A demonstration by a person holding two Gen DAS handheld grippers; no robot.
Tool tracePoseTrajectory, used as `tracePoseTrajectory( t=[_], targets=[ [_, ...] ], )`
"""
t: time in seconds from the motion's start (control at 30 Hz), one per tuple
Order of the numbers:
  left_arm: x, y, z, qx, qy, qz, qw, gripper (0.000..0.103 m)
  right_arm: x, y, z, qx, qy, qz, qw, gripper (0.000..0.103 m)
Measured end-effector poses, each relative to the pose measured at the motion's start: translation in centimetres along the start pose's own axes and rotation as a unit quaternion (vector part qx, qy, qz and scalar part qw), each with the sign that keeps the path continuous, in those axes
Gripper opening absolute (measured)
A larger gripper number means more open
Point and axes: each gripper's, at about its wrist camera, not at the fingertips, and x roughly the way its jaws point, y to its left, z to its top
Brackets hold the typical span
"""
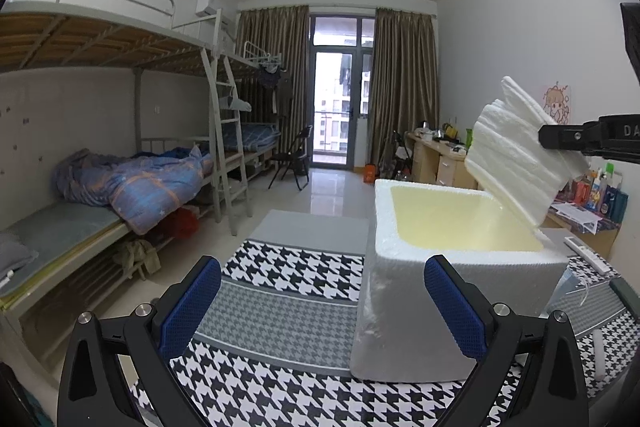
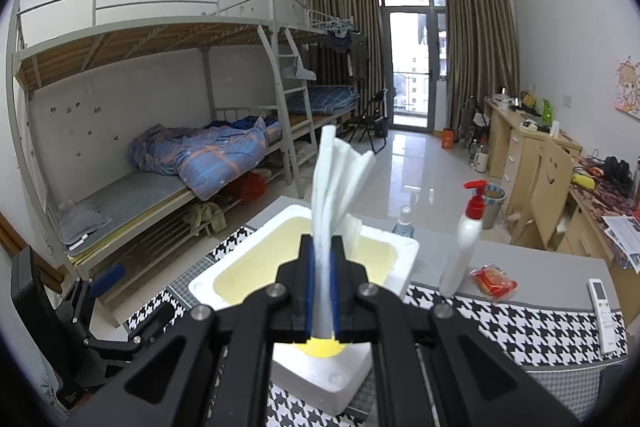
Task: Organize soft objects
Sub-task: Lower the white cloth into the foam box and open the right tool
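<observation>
R gripper point(image 2: 320, 267) is clamping a white folded cloth point(image 2: 336, 179) btwn its blue pads, jaws squeezed tight on it; cloth is sticking up at frame centre in the R wrist view, fanning out at the top. In the L wrist view the same cloth point(image 1: 516, 155) is hanging at right, above the far right corner of the white foam box point(image 1: 400, 307), w/ its lower edge just over the rim. Box is sitting on the houndstooth tablecloth point(image 1: 280, 307), yellowish inside, nothing visible in it. L gripper point(image 1: 322, 307) is standing spread wide at bottom of frame, gripping nothing, right pad in front of the box's near wall. White spray bottle w/ red top point(image 2: 466, 239) is standing right of the box.
</observation>
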Motion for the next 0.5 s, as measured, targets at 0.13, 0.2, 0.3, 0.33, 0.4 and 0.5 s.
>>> tracePoseTrajectory(
  t=[0.13, 0.2, 0.3, 0.33, 0.4, 0.5],
  targets=[
    [-0.2, 0.2, -0.2, -0.001, -0.001, 0.003, 1.0, 0.102, 1.0, 0.2, -0.1, -0.004, 0.011, 0.009, 1.0, 0.009],
    [-0.3, 0.3, -0.3, -0.003, 0.0, 0.005, 1.0, 0.102, 1.4, 0.3, -0.3, -0.005, 0.017, 0.012, 1.0, 0.009],
    [-0.3, 0.6, -0.5, -0.008, 0.005, 0.007, 0.9999, 0.102, 2.0, 0.6, -0.5, -0.005, 0.024, 0.014, 1.0, 0.009],
    [-0.3, 0.6, -0.6, -0.007, 0.006, 0.008, 0.9999, 0.102, 2.2, 0.6, -0.5, -0.005, 0.027, 0.014, 1.0, 0.009],
    [-0.4, 0.7, -0.7, -0.006, 0.005, 0.015, 0.9999, 0.102, 2.6, 0.8, -0.6, -0.005, 0.031, 0.018, 0.999, 0.009],
    [-0.5, 1.0, -1.0, -0.01, 0.003, 0.021, 0.9997, 0.102, 3.0, 1.0, -0.7, -0.006, 0.039, 0.018, 0.999, 0.009]
  ],
)
